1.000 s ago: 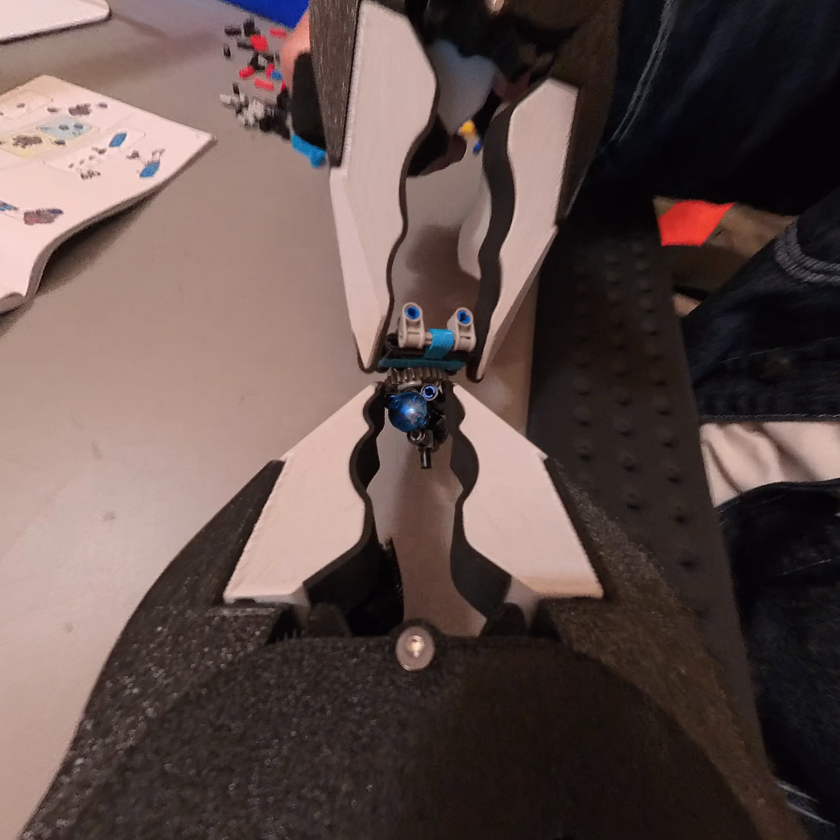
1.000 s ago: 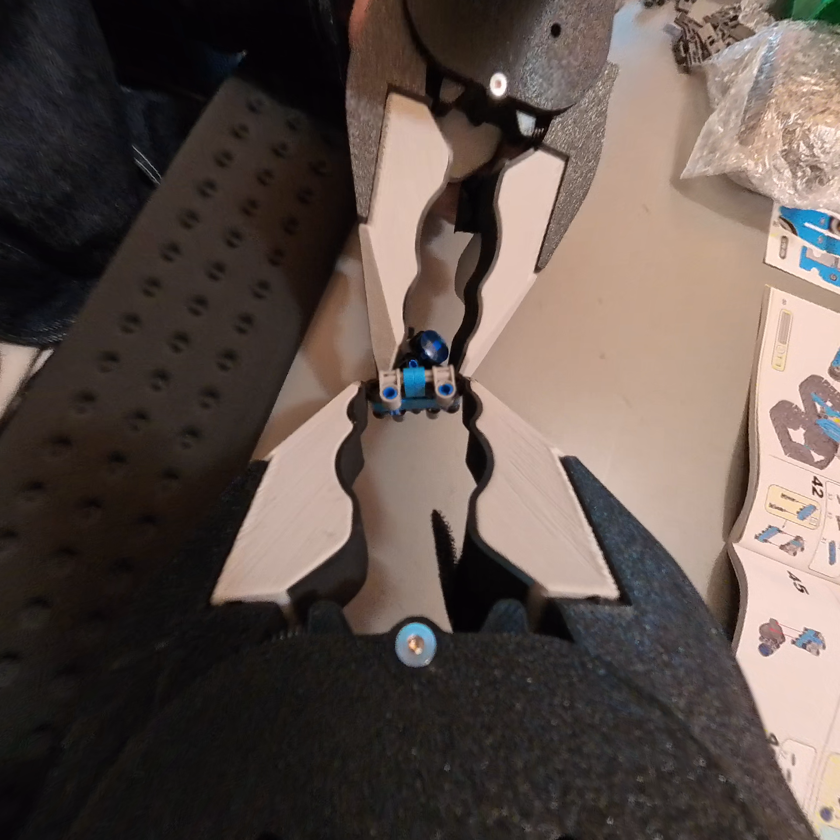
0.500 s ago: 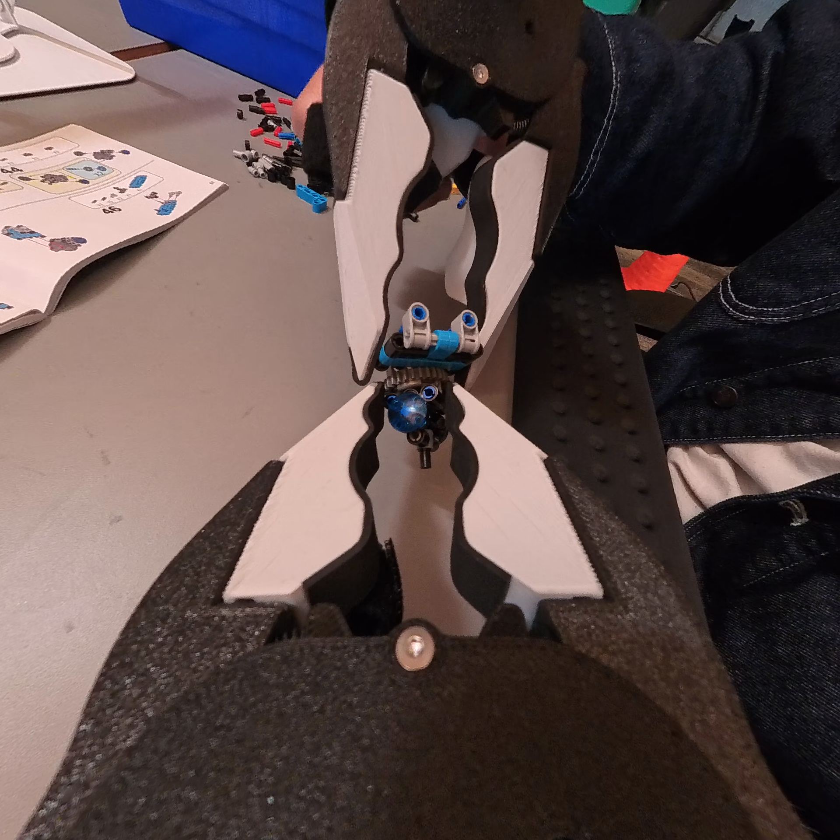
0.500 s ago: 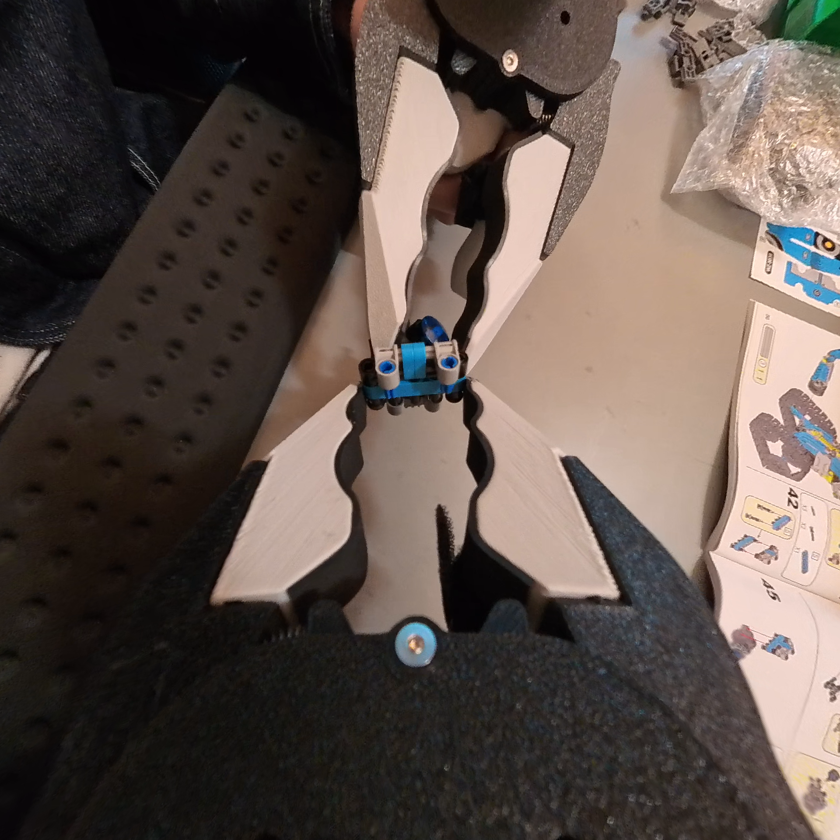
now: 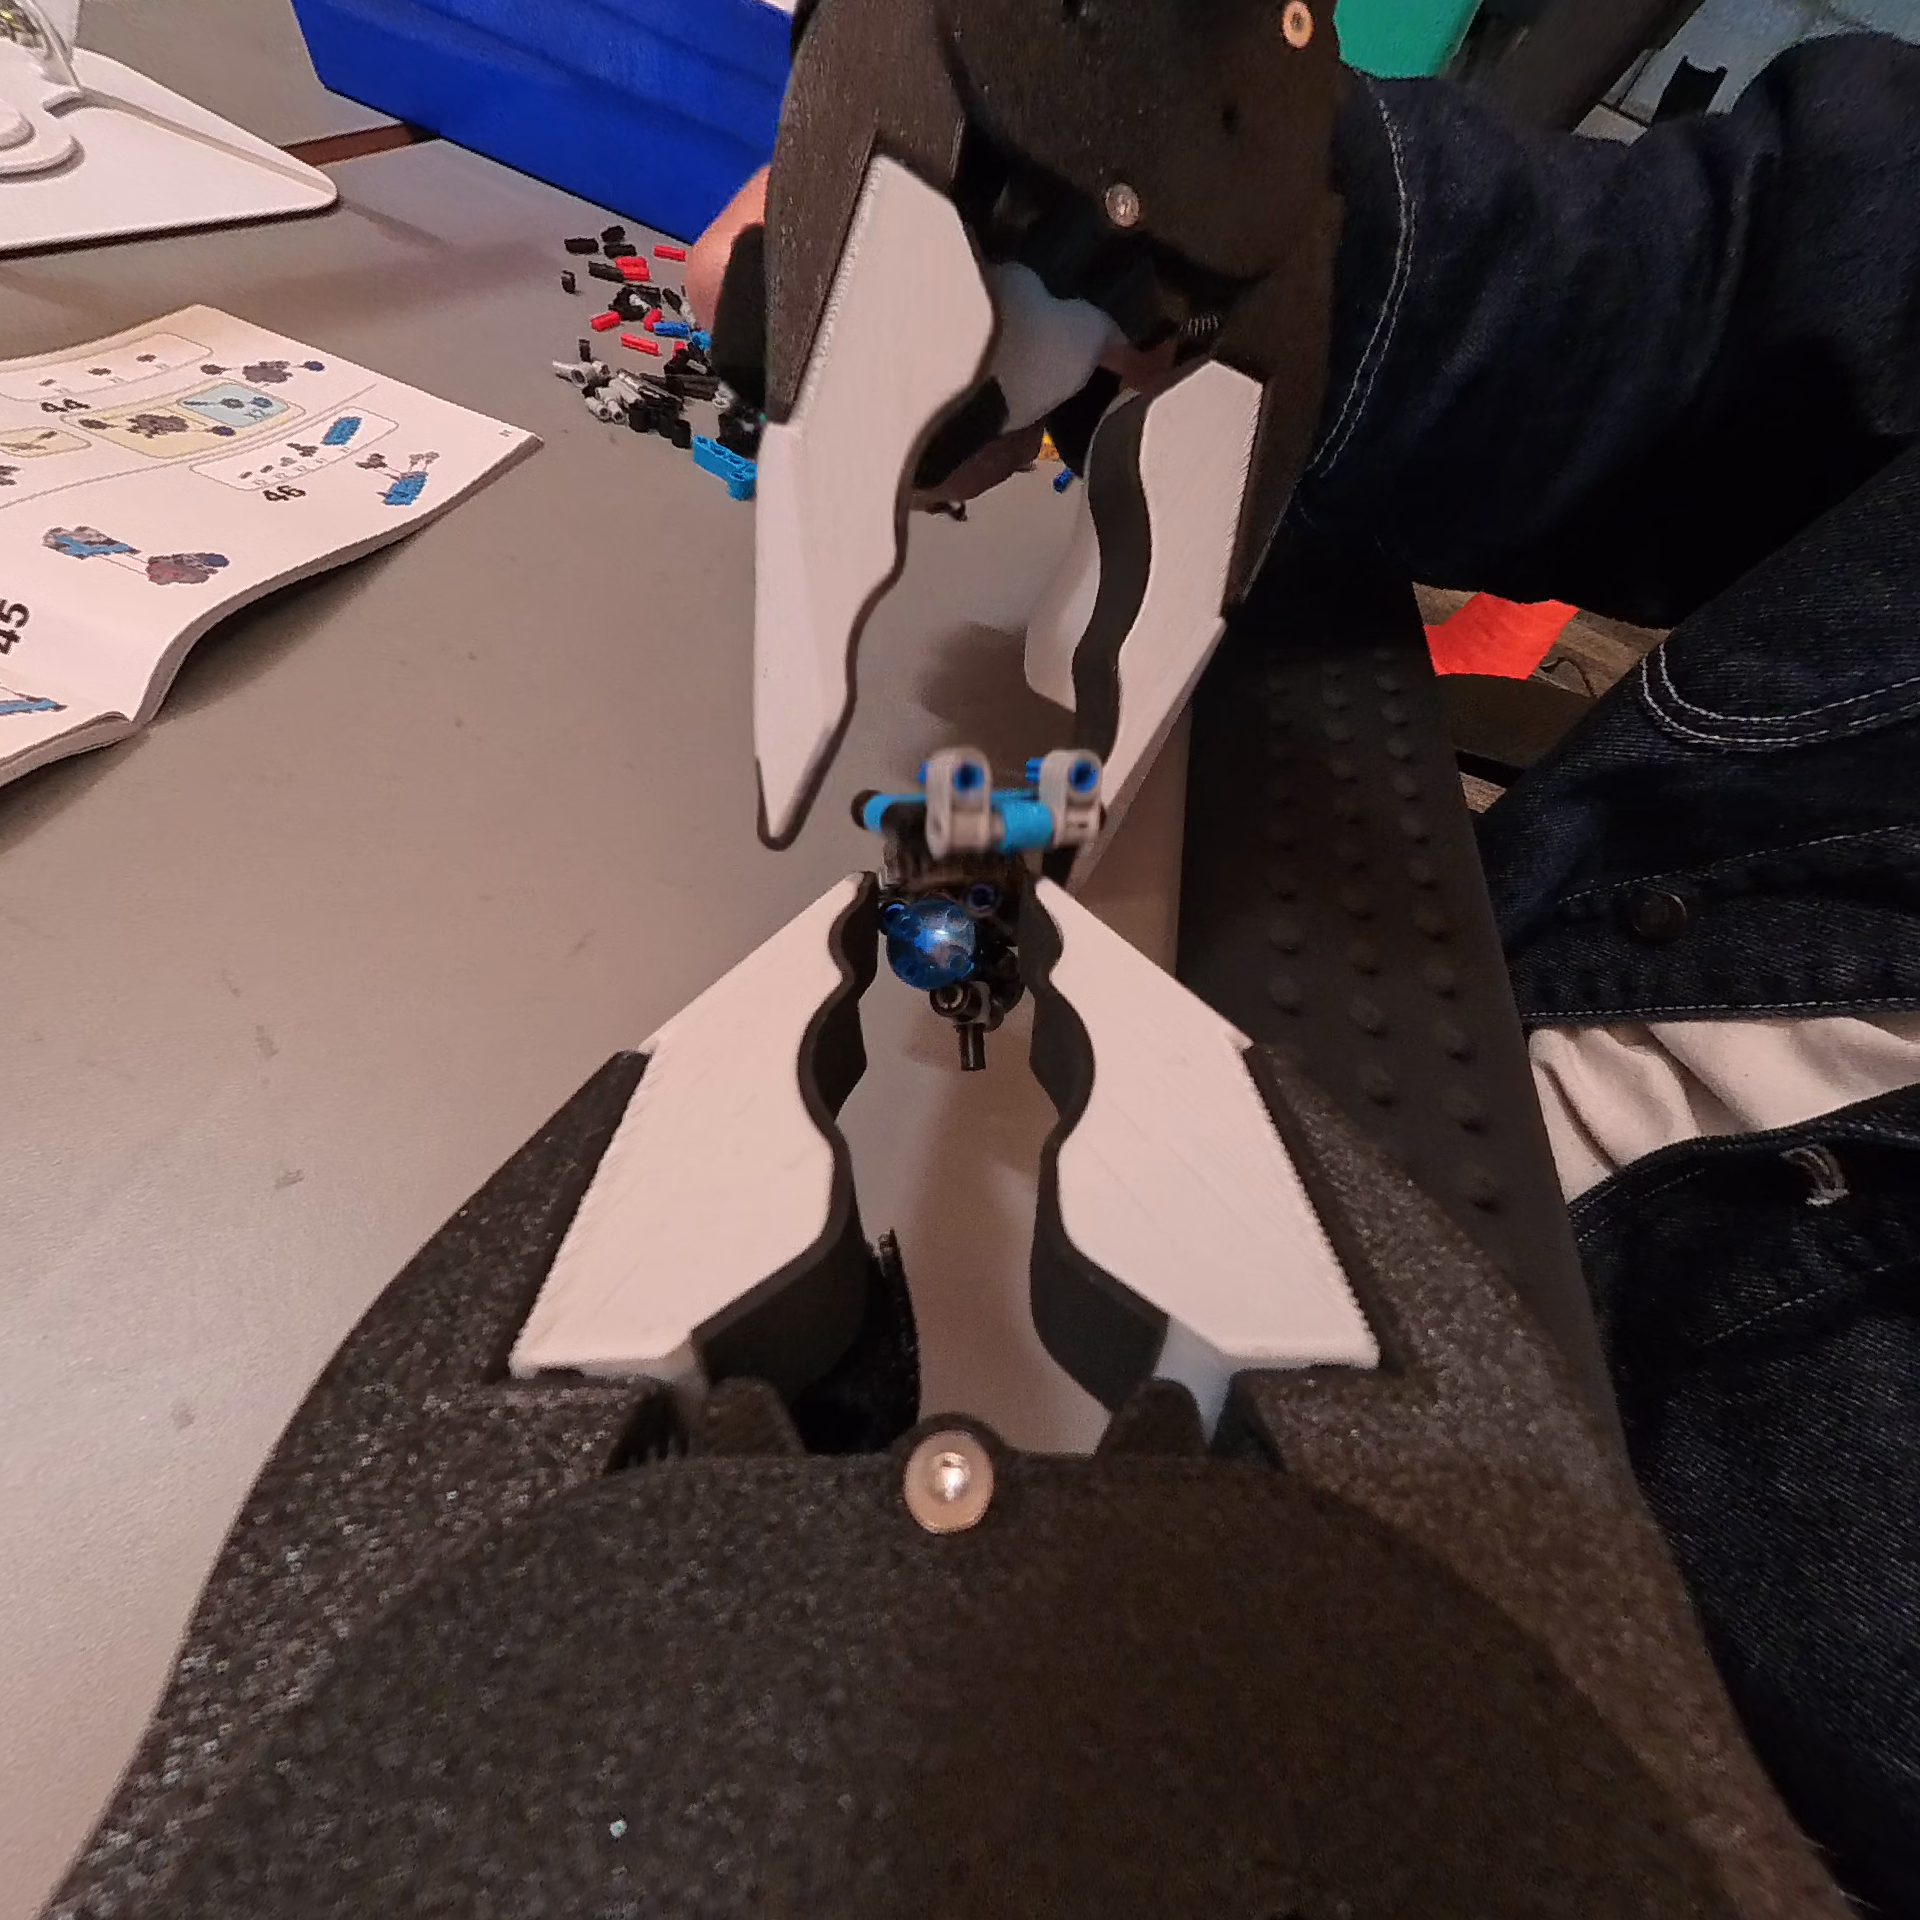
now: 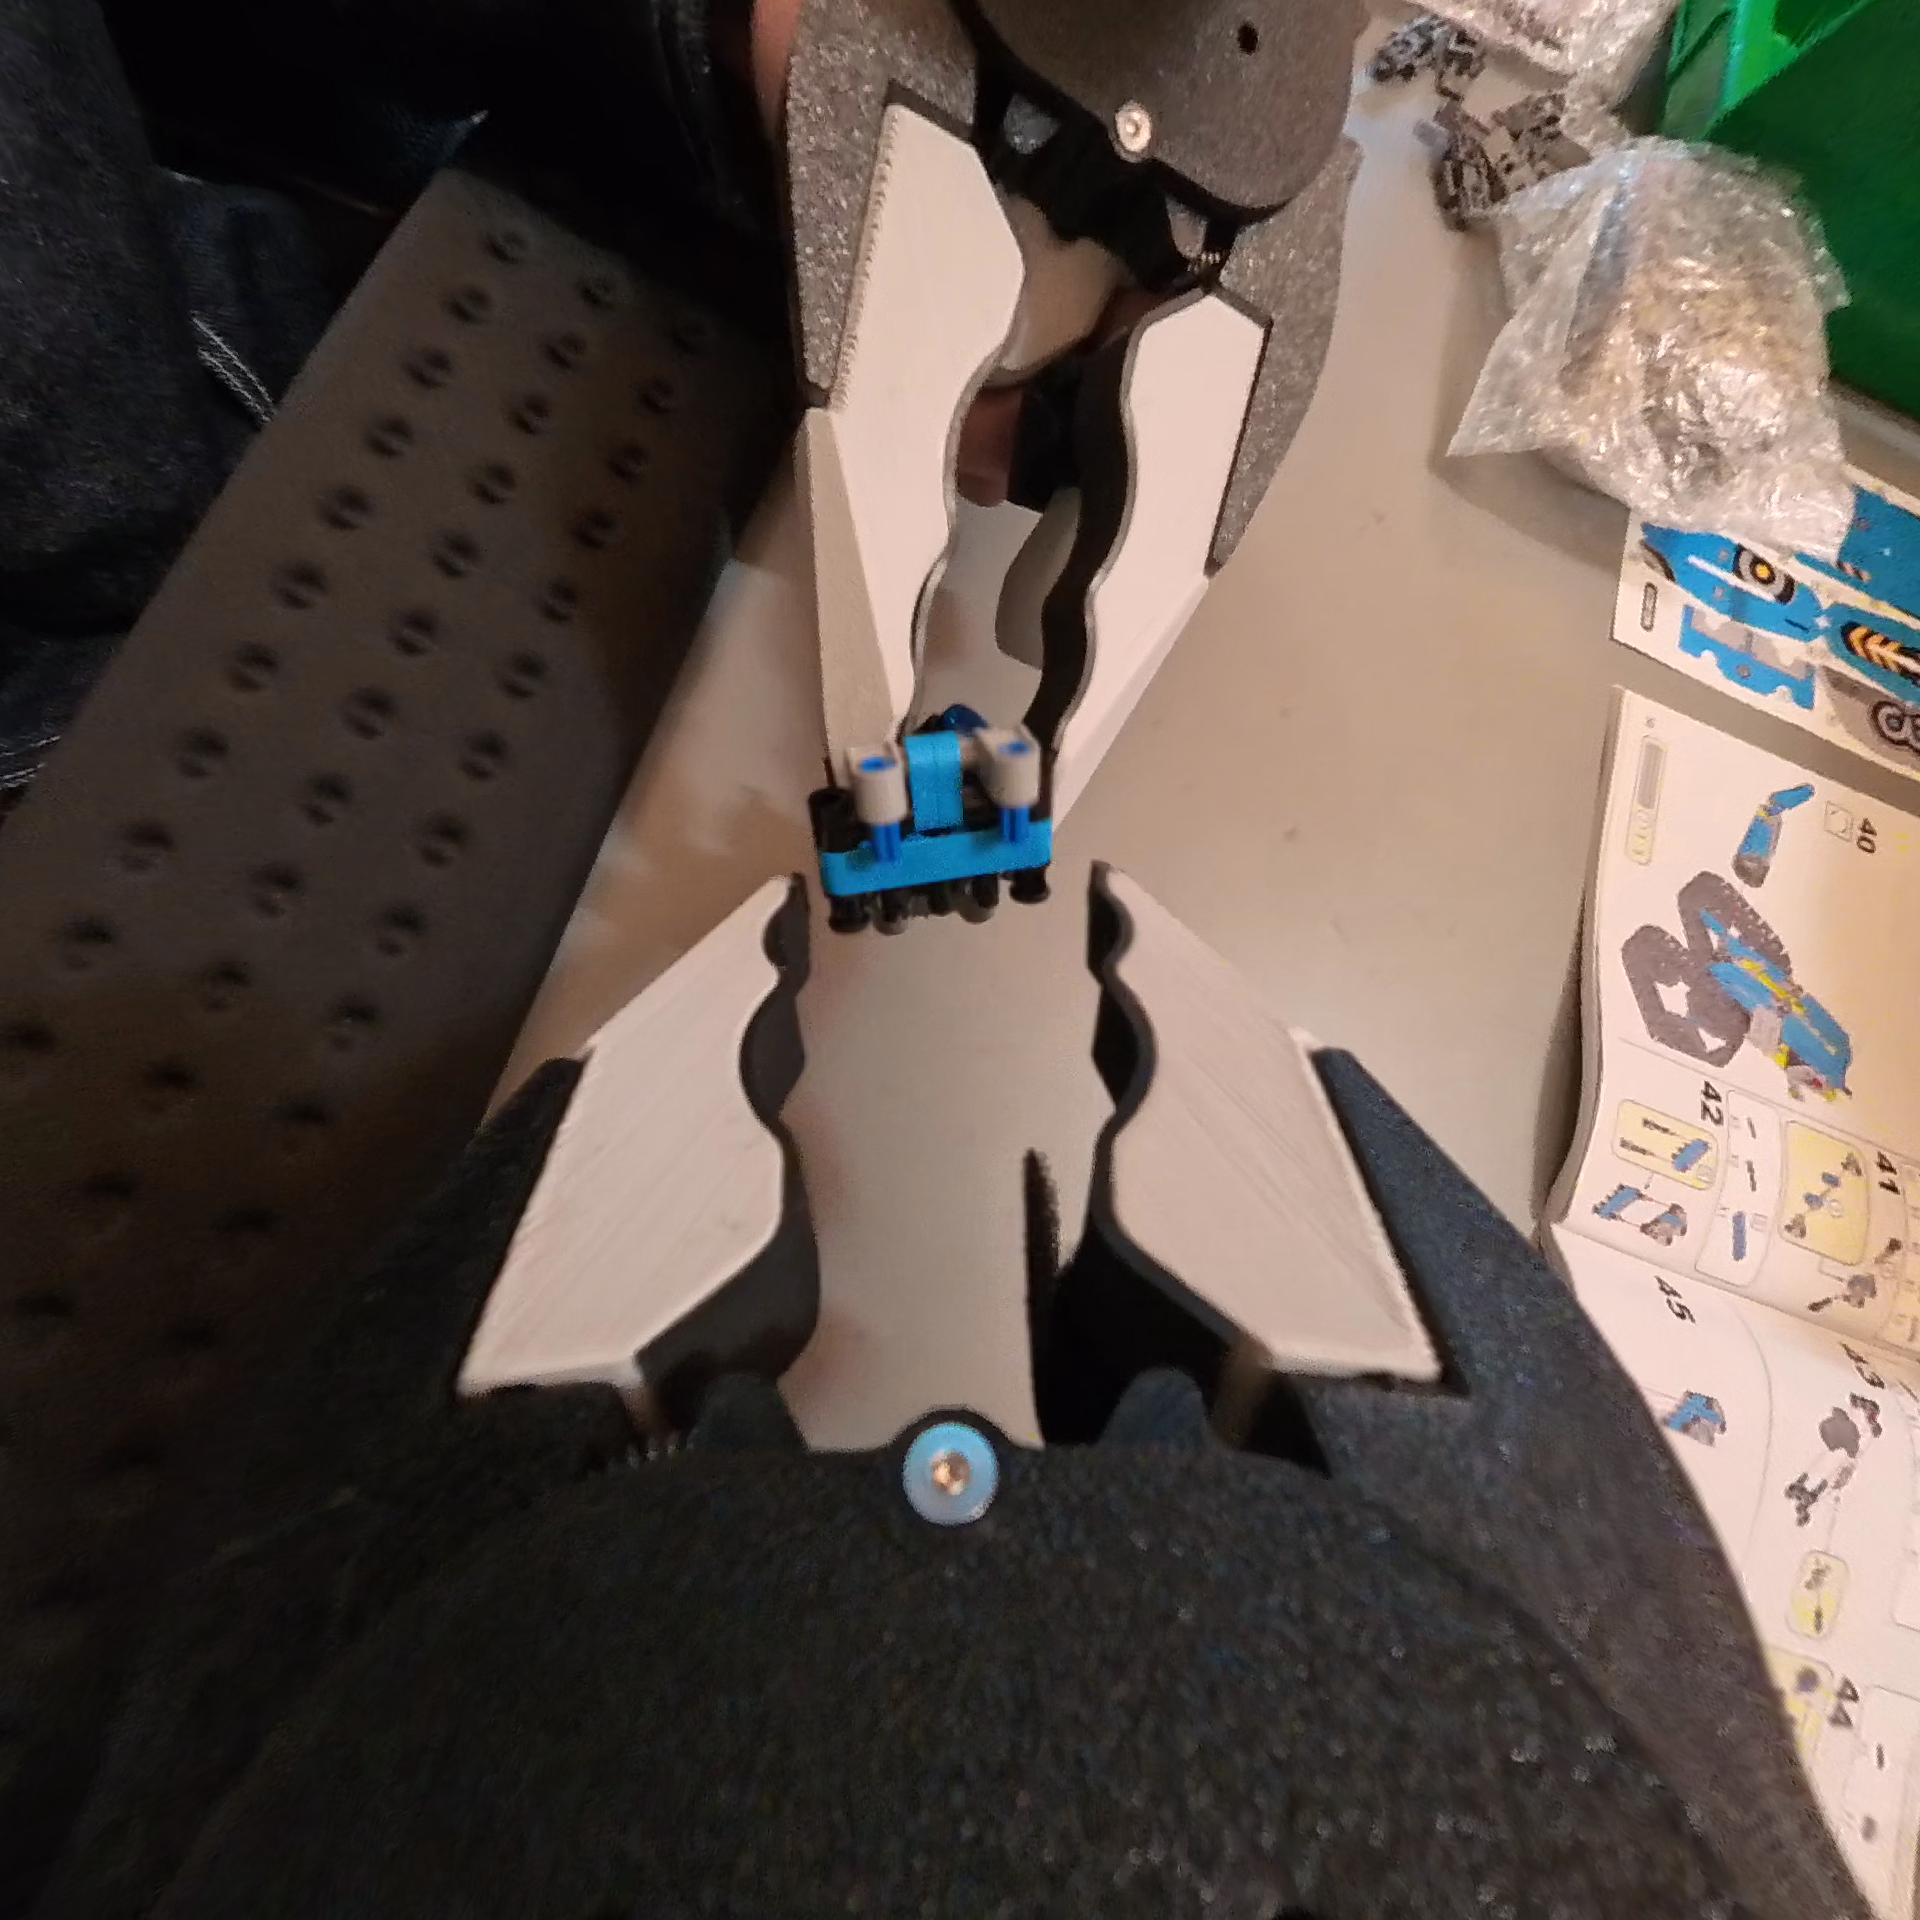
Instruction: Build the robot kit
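Note:
A small brick assembly (image 5: 977, 821), with a blue beam, two grey connectors and a dark blue ball (image 5: 928, 940), sits between the tips of my left gripper (image 5: 951, 899), which is shut on it above the grey table (image 5: 416, 935). My right gripper (image 5: 932, 836) faces it from the far side with its jaws spread to either side of the blue beam. In the right wrist view my right gripper (image 6: 945, 894) is open and empty. The assembly (image 6: 935, 831) hangs just beyond its tips, held by the left gripper (image 6: 951, 753).
An open instruction booklet (image 5: 208, 499) lies left, also in the right wrist view (image 6: 1766, 1039). Loose small pieces (image 5: 655, 353) lie before a blue bin (image 5: 561, 94). A plastic bag of parts (image 6: 1662, 332) and a green box (image 6: 1818, 104) sit far right. A black studded strip (image 6: 312, 675) borders the table beside a denim sleeve (image 5: 1610, 364). Left and right tips are no more than a few centimetres apart.
My right gripper has opened and let go of the blue beam, drawing back a little. My left gripper keeps hold of the assembly. Both grippers have tilted, showing more of the table.

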The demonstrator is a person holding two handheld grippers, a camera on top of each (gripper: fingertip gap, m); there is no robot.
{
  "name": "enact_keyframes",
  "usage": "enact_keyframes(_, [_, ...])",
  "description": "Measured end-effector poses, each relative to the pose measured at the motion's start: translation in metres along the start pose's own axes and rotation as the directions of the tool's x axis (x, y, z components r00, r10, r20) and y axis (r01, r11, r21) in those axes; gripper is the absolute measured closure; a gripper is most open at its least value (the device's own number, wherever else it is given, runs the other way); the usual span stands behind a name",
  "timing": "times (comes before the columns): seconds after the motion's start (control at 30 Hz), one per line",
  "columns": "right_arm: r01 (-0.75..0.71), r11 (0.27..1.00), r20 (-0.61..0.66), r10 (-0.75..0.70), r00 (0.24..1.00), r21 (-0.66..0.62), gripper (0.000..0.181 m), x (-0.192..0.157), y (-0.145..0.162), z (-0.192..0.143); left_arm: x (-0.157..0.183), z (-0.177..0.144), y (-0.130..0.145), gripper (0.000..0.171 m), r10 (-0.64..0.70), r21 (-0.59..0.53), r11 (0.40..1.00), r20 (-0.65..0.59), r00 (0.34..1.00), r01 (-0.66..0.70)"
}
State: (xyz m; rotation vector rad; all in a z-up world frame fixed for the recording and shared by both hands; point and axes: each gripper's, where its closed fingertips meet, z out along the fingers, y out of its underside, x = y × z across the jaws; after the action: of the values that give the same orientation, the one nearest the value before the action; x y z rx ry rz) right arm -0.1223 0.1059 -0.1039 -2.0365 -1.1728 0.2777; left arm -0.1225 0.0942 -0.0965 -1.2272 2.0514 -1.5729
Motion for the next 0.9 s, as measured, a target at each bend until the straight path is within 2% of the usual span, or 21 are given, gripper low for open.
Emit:
enact_keyframes(0.13, [-0.013, 1.0, 0.003, 0.013, 1.0, -0.011, 0.126, -0.001, 0.005, 0.001, 0.002, 0.001, 0.0, 0.145, -0.004, 0.001, 1.0, -0.012, 1.0, 0.004])
enact_keyframes(0.23, [-0.02, 1.0, 0.011, 0.02, 1.0, -0.005, 0.133, -0.003, 0.007, 0.001, 0.002, 0.0, -0.001, 0.145, -0.003, 0.006, 1.0, -0.009, 1.0, 0.003])
enact_keyframes(0.43, [-0.04, 0.999, -0.033, 0.041, 0.999, 0.031, 0.135, 0.002, 0.005, 0.0, -0.003, 0.0, 0.002, 0.145, 0.001, -0.003, 1.0, 0.015, 1.0, -0.001])
enact_keyframes(0.53, [-0.118, 0.983, -0.016, 0.121, 0.992, 0.14, 0.137, 0.002, -0.006, -0.008, -0.007, 0.001, 0.007, 0.145, 0.025, -0.031, 0.999, 0.052, 0.998, -0.024])
enact_keyframes(0.57, [-0.154, 0.969, 0.001, 0.157, 0.988, 0.191, 0.167, 0.003, -0.01, -0.012, -0.006, 0.001, 0.006, 0.145, 0.028, -0.024, 0.999, 0.049, 0.998, -0.027])
enact_keyframes(0.6, [-0.187, 0.951, 0.018, 0.188, 0.982, 0.247, 0.17, 0.003, -0.016, -0.013, -0.006, 0.0, 0.003, 0.145, 0.031, -0.009, 1.0, 0.048, 0.998, -0.03])
enact_keyframes(0.63, [-0.207, 0.933, 0.022, 0.21, 0.978, 0.295, 0.181, 0.004, -0.02, -0.013, -0.004, -0.001, -0.001, 0.145, 0.023, 0.016, 1.0, 0.038, 0.999, -0.024])
enact_keyframes(0.7, [-0.211, 0.909, 0.004, 0.225, 0.974, 0.36, 0.181, 0.006, -0.025, -0.012, -0.001, -0.003, -0.006, 0.145, -0.007, 0.044, 0.999, 0.011, 1.0, 0.007])
enact_keyframes(0.83, [-0.262, 0.913, -0.072, 0.297, 0.952, 0.312, 0.168, 0.02, -0.008, -0.005, -0.012, 0.001, 0.007, 0.145, -0.025, -0.012, 1.0, 0.064, 0.998, 0.025])
enact_keyframes(0.9, [-0.273, 0.935, -0.174, 0.314, 0.933, 0.225, 0.168, 0.031, 0.018, -0.006, -0.022, 0.002, 0.015, 0.145, -0.013, -0.055, 0.998, 0.118, 0.993, 0.02])
